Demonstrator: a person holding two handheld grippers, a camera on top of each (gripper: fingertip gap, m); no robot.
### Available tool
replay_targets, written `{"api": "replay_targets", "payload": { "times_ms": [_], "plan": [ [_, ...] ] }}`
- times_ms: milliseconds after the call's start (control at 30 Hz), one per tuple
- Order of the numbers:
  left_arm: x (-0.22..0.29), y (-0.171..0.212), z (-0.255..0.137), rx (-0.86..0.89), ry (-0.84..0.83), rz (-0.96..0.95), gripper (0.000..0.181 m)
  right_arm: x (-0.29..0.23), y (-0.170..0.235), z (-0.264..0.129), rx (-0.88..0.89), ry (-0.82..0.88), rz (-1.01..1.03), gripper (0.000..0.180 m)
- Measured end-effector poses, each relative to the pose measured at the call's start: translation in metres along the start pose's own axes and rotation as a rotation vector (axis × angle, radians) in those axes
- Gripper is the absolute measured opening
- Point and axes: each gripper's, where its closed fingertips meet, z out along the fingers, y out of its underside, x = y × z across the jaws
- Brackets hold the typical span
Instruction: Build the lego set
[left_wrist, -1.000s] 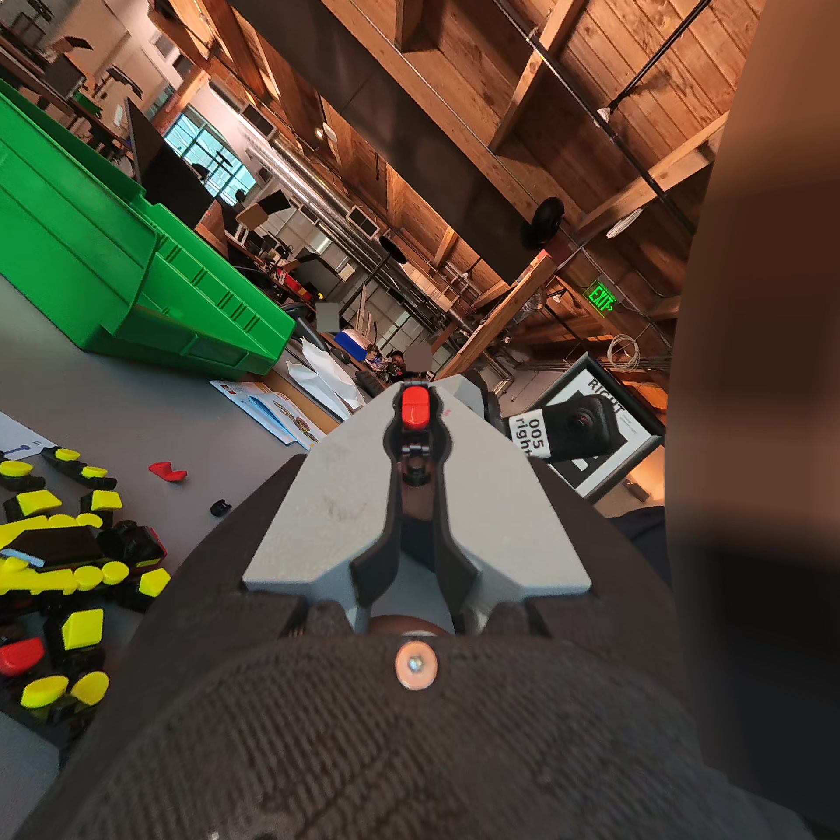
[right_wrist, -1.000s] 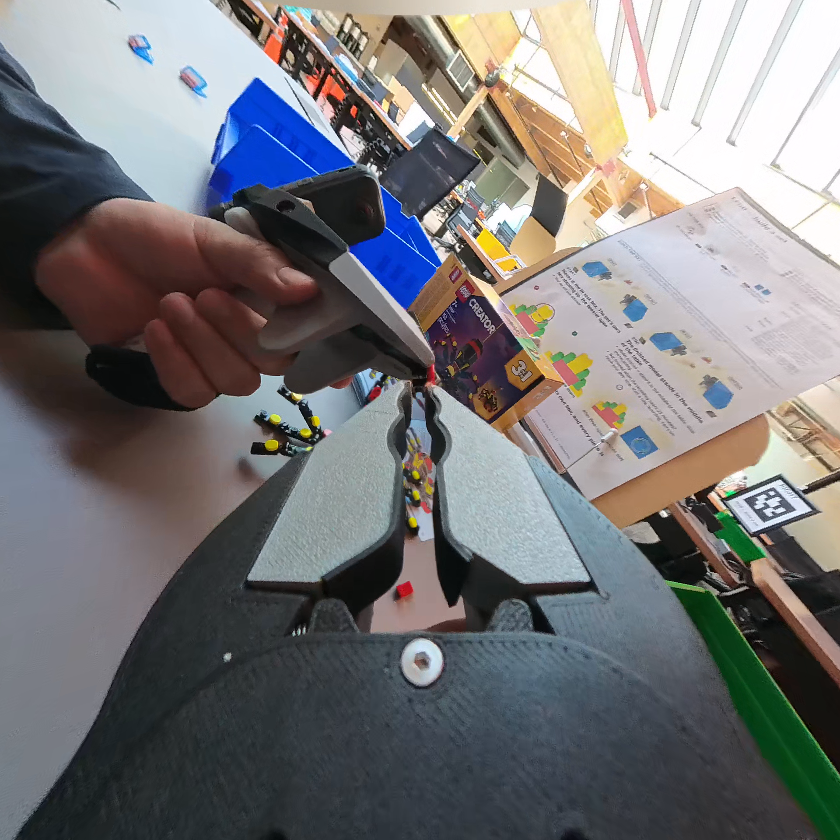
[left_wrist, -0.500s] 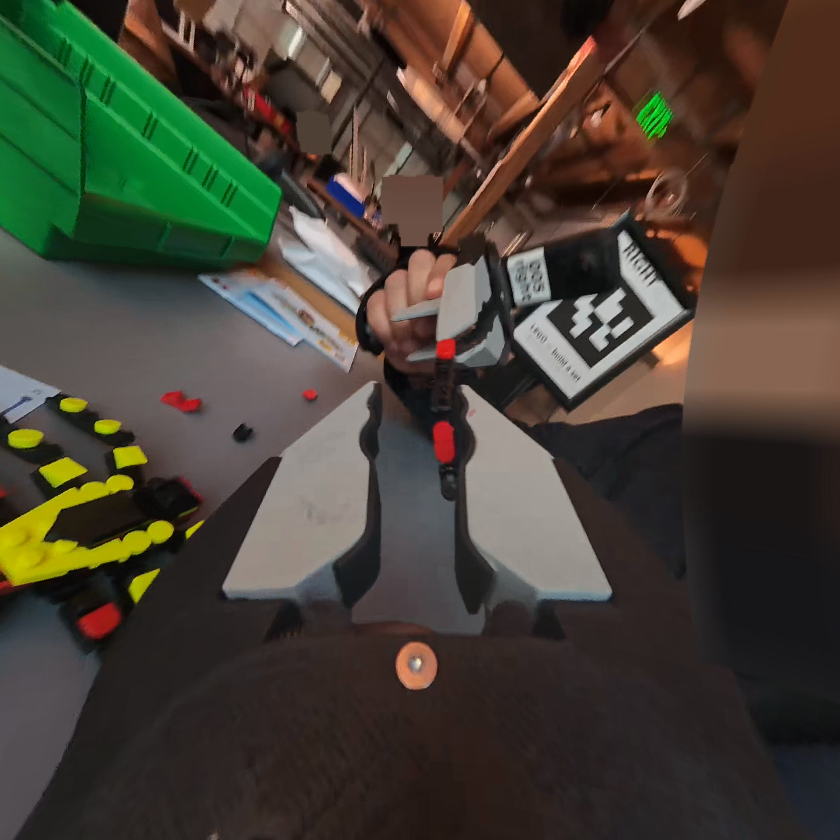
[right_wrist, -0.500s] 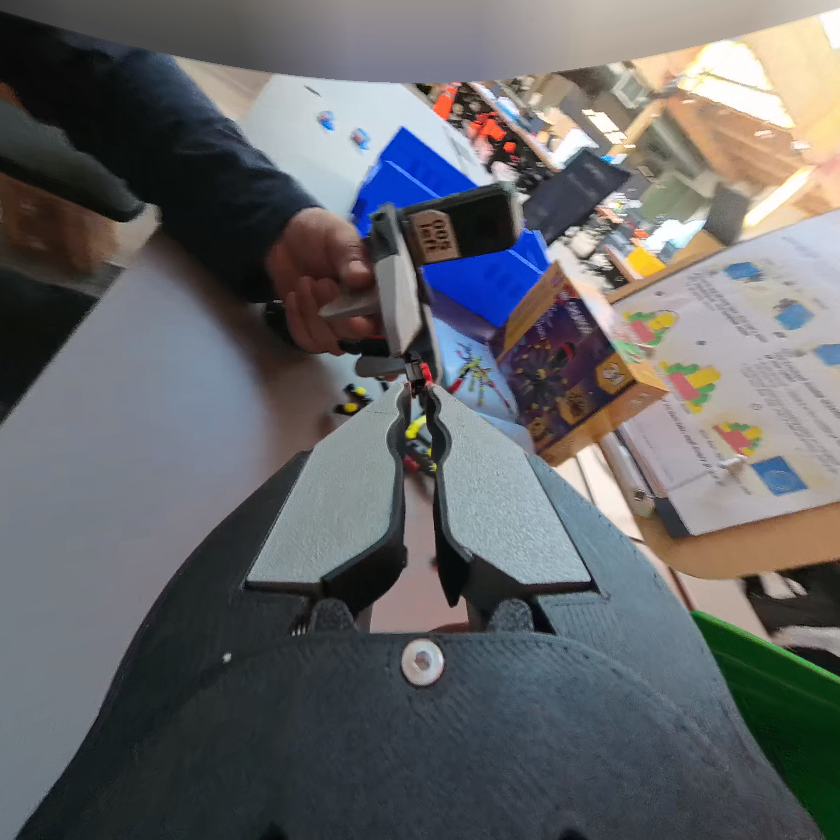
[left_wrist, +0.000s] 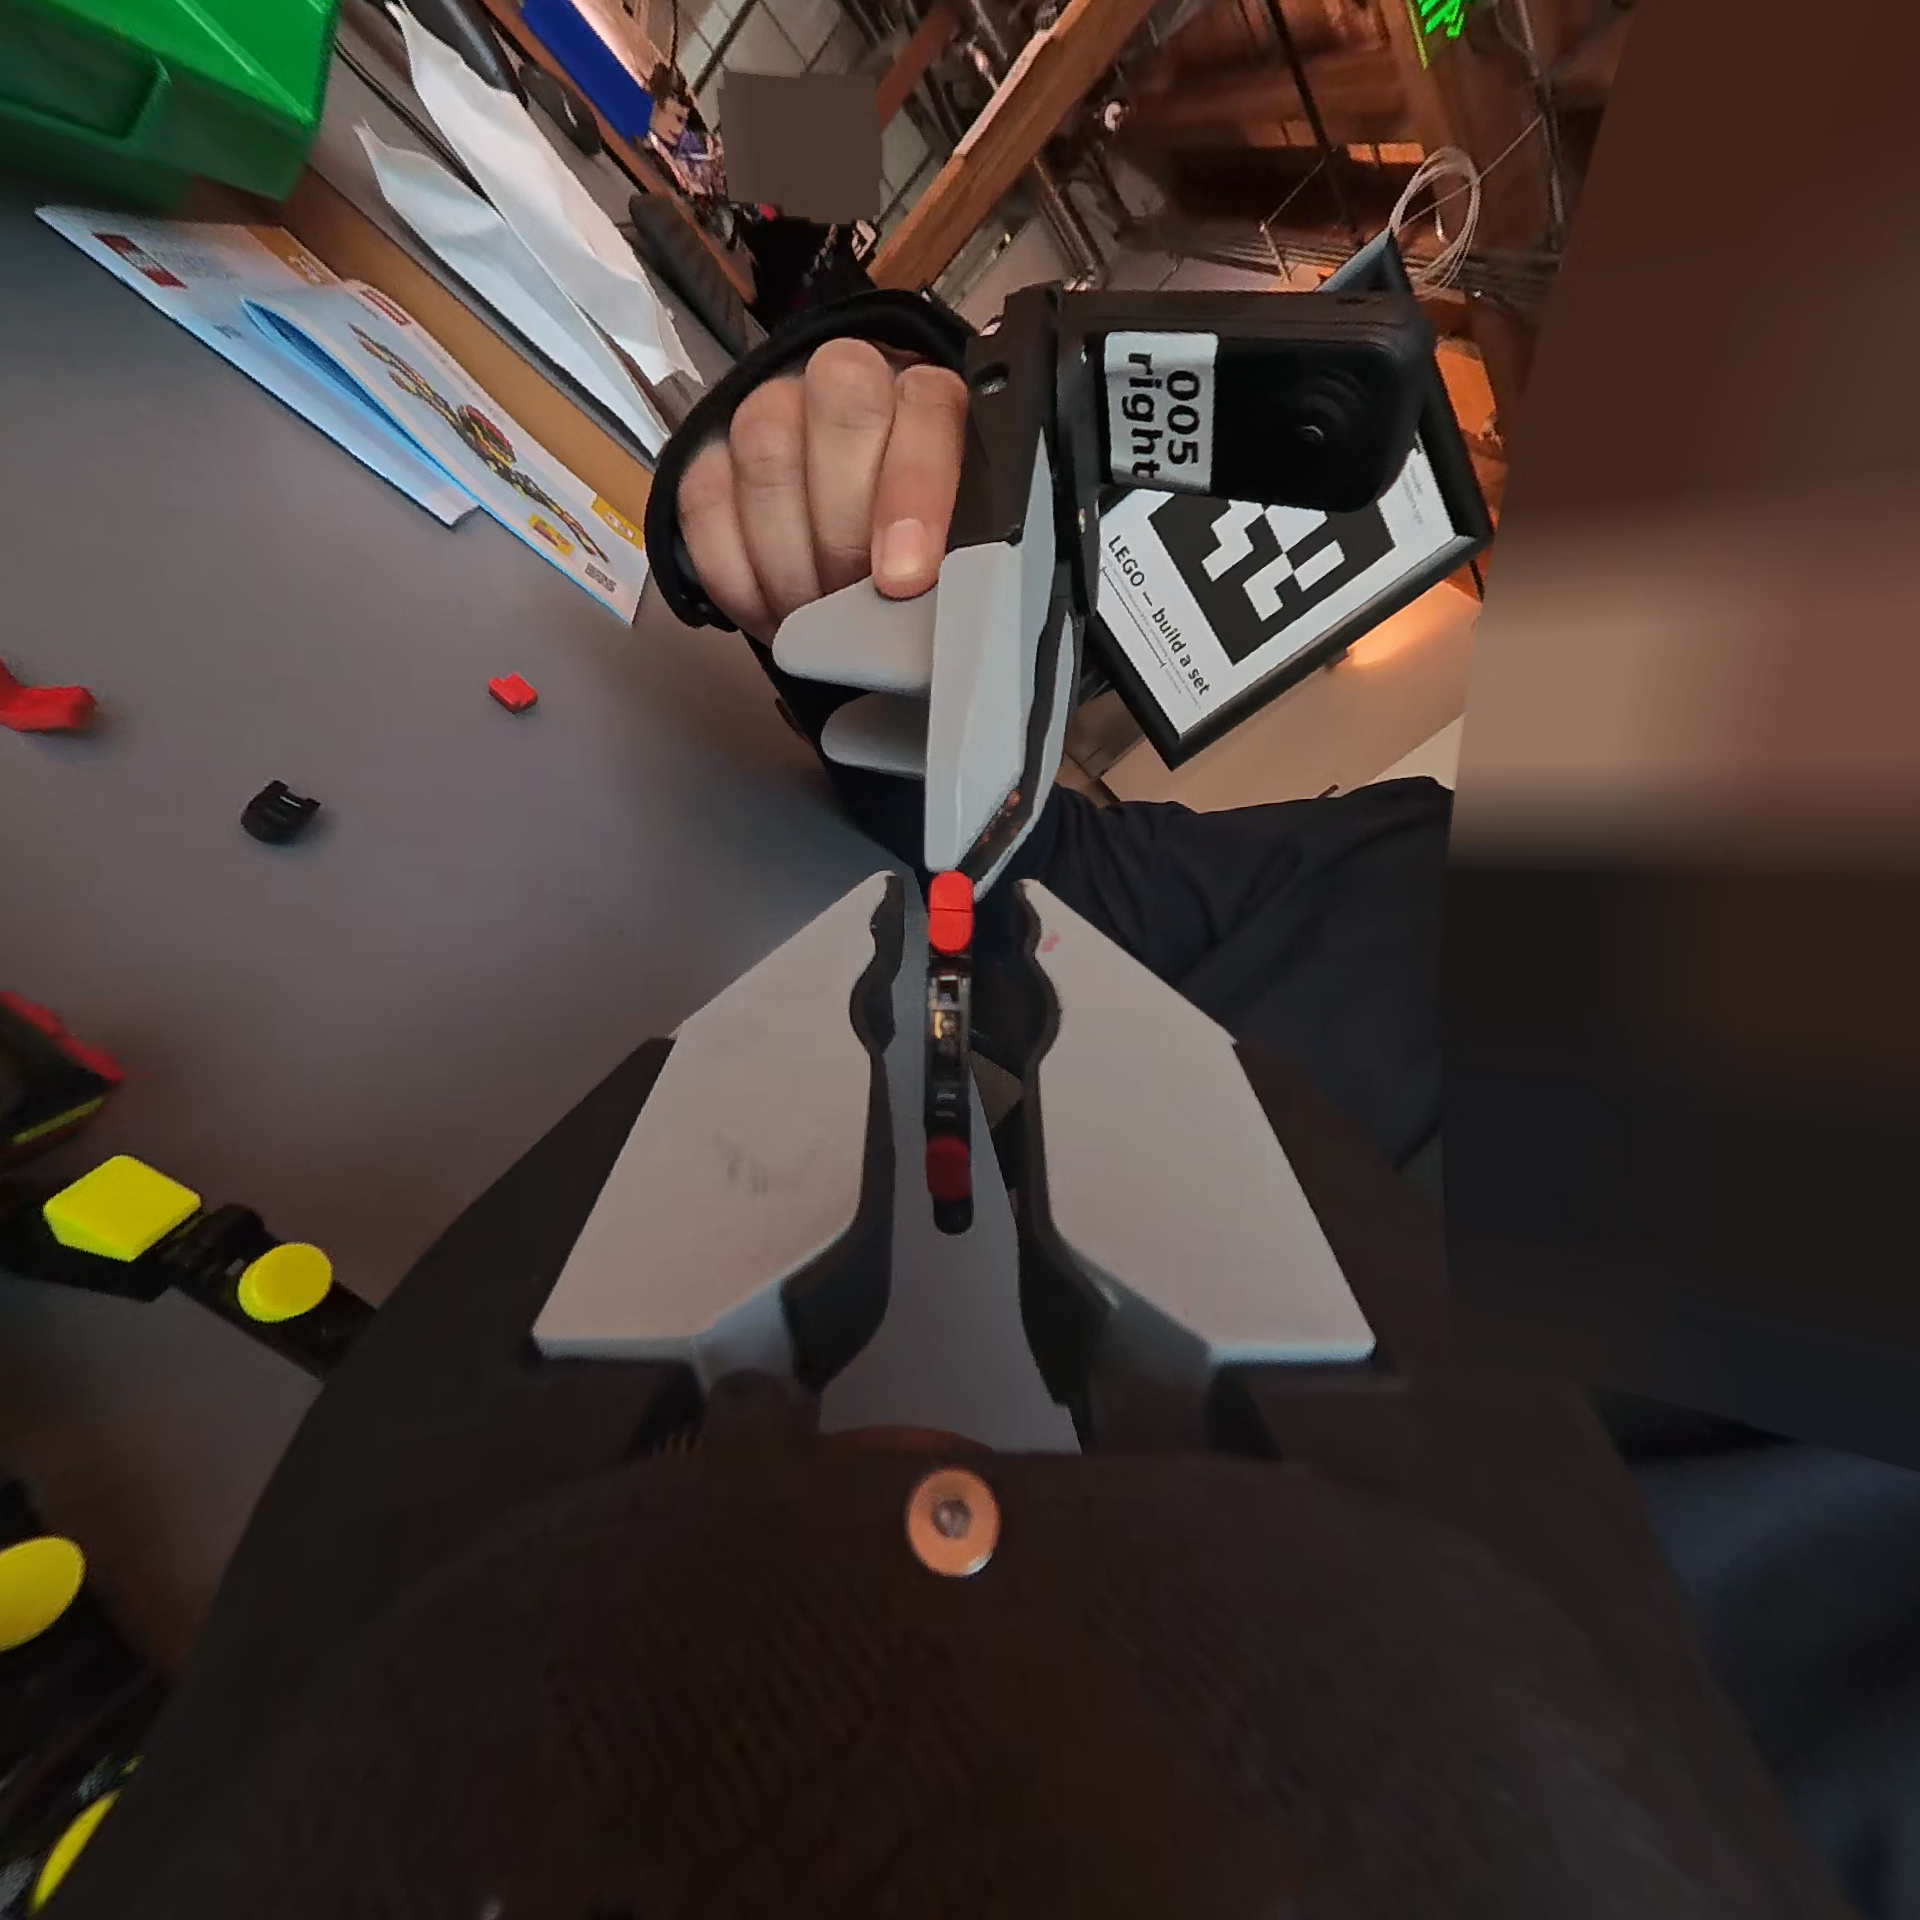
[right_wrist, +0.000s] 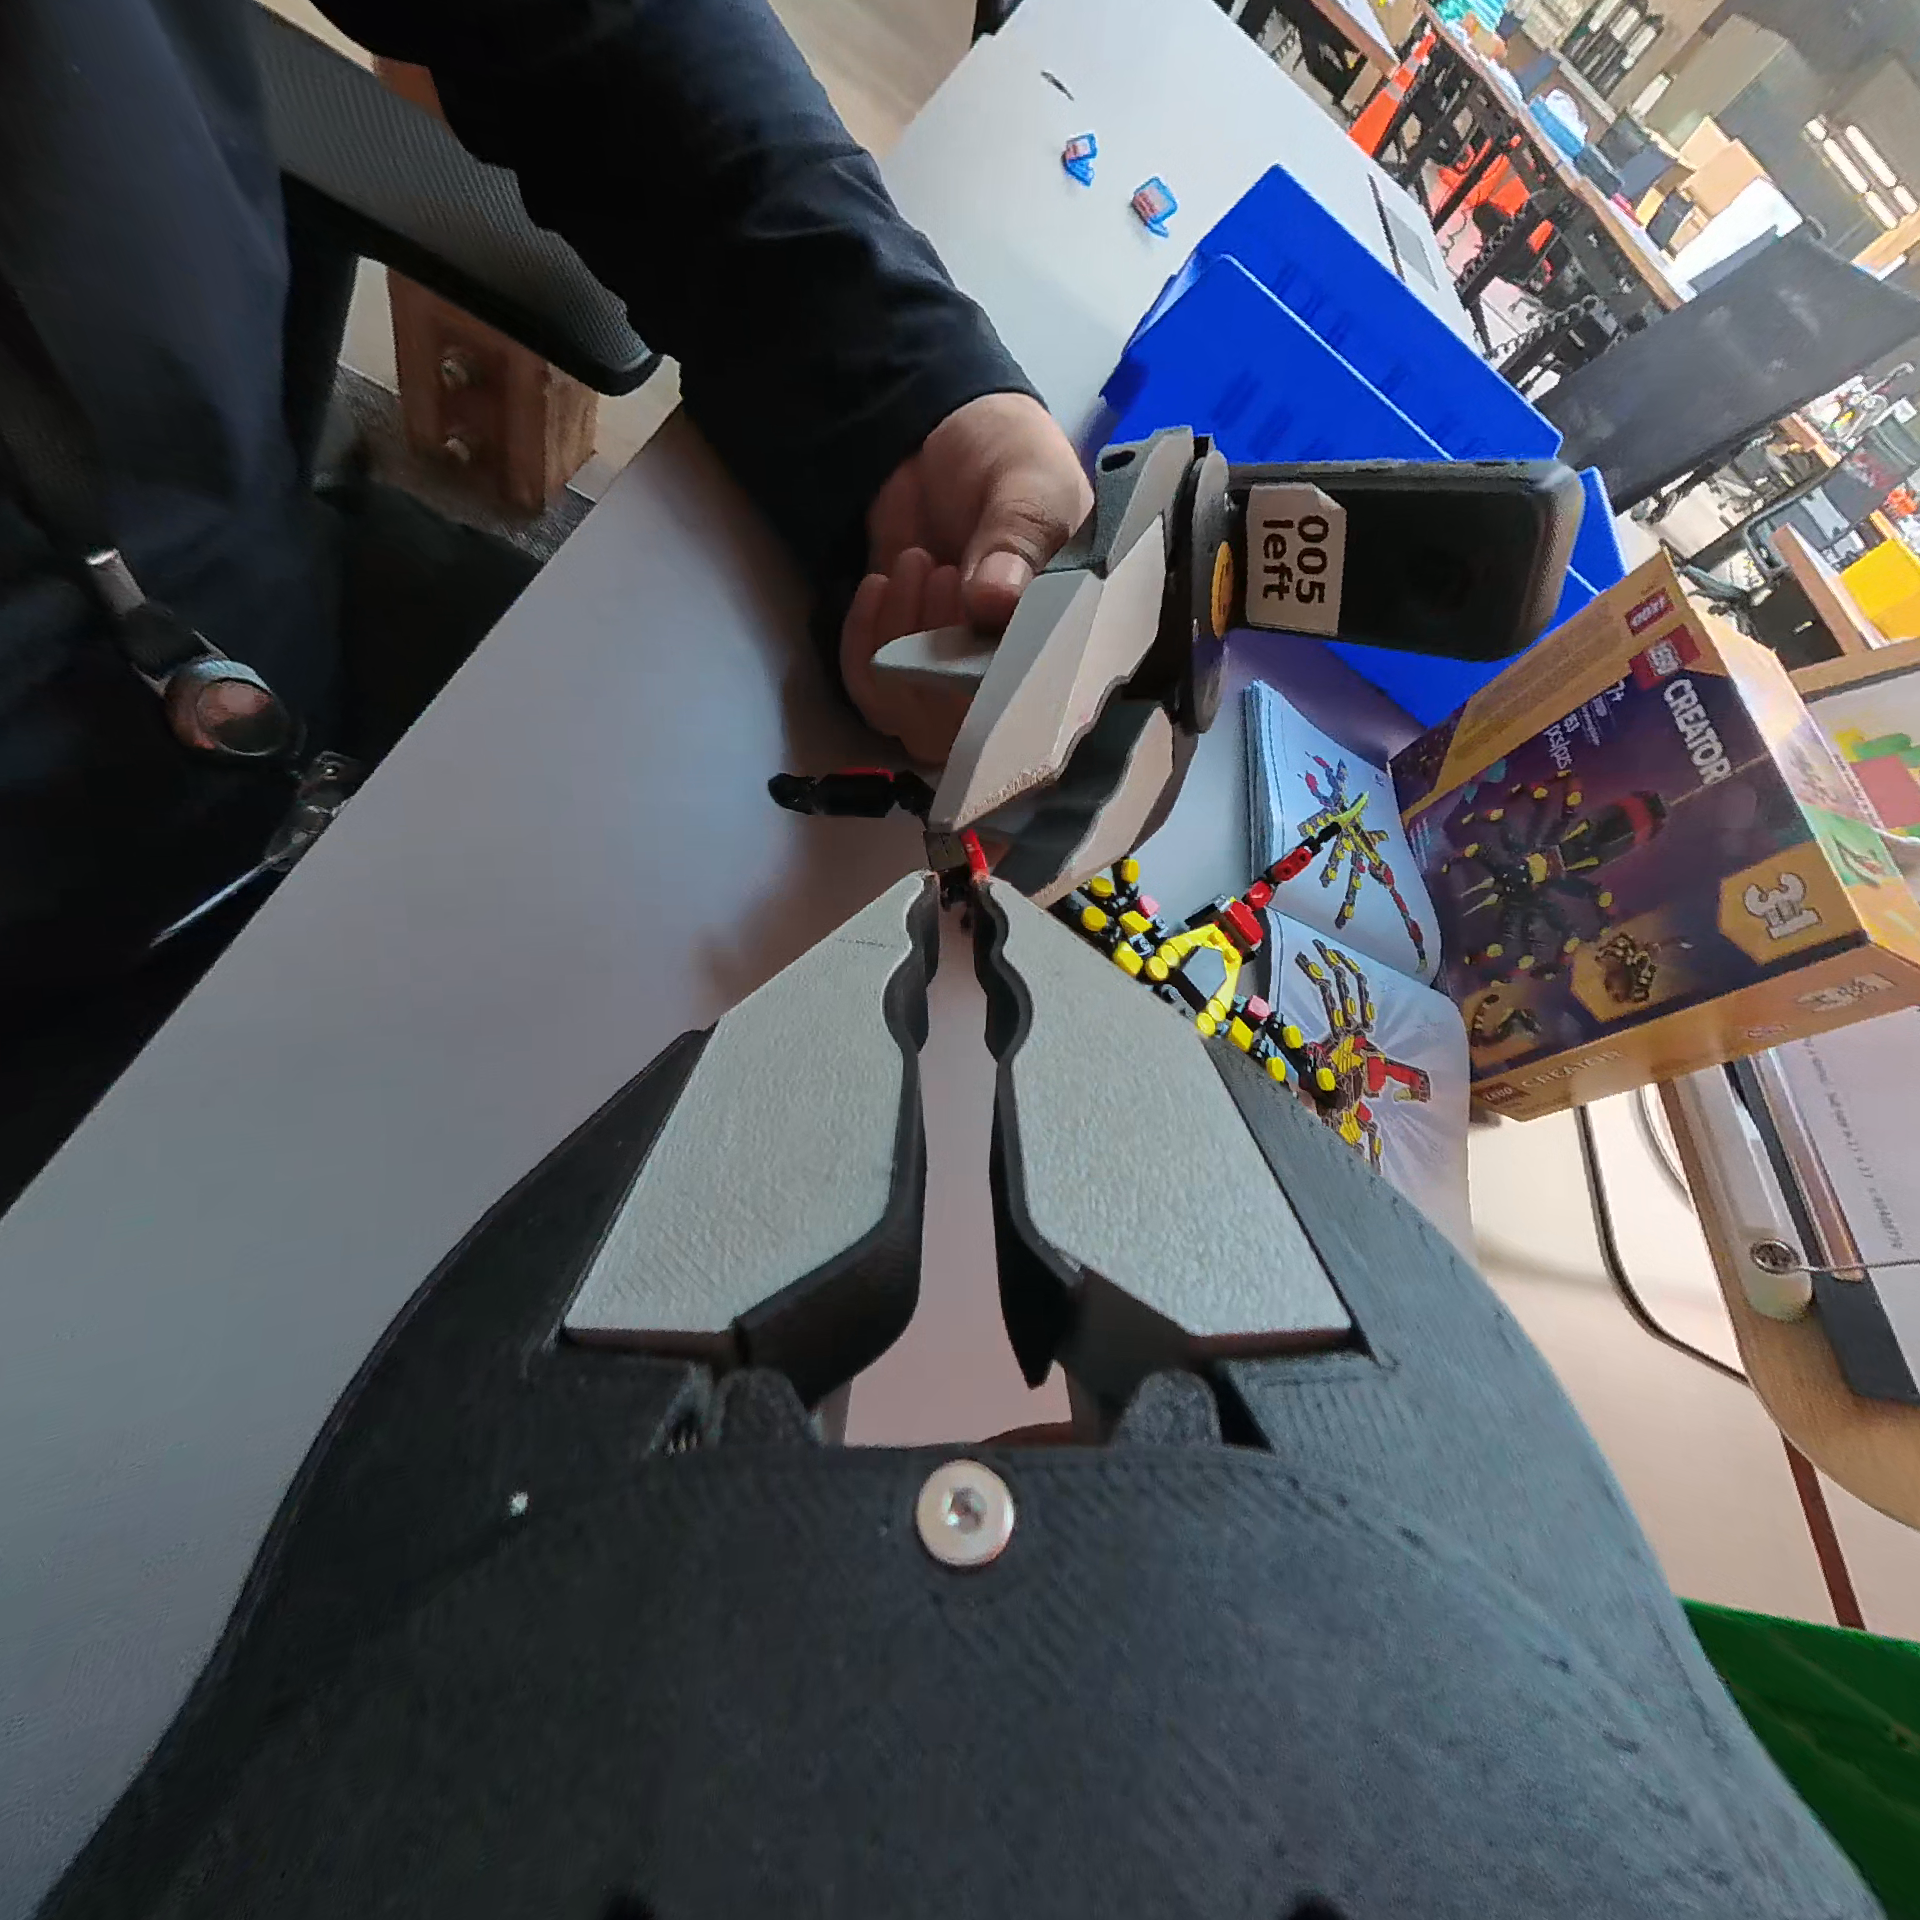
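- The step in hand looks like a hand-over or join of a slim black-and-red limb (left_wrist: 948, 1091), done in the air above the table (left_wrist: 416, 883). To do it well, line the limb up straight down the middle of the left gripper (left_wrist: 956, 899). Close gently on its black shaft and not on a joint, and let the other side give way only once the new hold is firm.
- The left gripper is spread. Its two fingers stand clearly apart, and the limb runs down the gap between them without seeming to touch either.
- The right gripper (right_wrist: 956, 902) is pressed nearly together at the tips. It pinches the limb's red end, tip to tip with the left gripper.
- In the right wrist view a black-and-red stick (right_wrist: 842, 795) juts sideways from that meeting point. It is probably the same limb, though I cannot be sure.
- A slip here would likely drop the limb onto the table or off its near edge.
- Just beyond the tips, the partly built yellow-and-black model (right_wrist: 1195, 956) lies on the table beside open instruction booklets (right_wrist: 1340, 831).
- A loose red piece (left_wrist: 512, 691) and a small black piece (left_wrist: 278, 810) lie apart on the bare grey top.
- Farther out stand the set's box (right_wrist: 1662, 883), blue bins (right_wrist: 1299, 343) and a green bin (left_wrist: 156, 83).
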Motion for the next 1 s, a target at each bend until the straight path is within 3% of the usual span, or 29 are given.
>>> {"api": "replay_targets", "payload": {
  "times_ms": [233,333,1000],
  "plan": [
    [0.002,0.004,0.001,-0.013,0.011,-0.001,0.005,-0.002,-0.002,0.001,-0.01,0.009,-0.032,0.003],
    [0.003,-0.007,-0.001,0.062,-0.033,0.076,0.005,0.008,-0.005,-0.002,0.001,0.074,-0.046,0.003],
    [0.0,-0.05,-0.024,0.415,-0.139,0.103,0.004,0.05,-0.01,-0.001,-0.029,0.413,-0.059,0.002]
  ]
}}
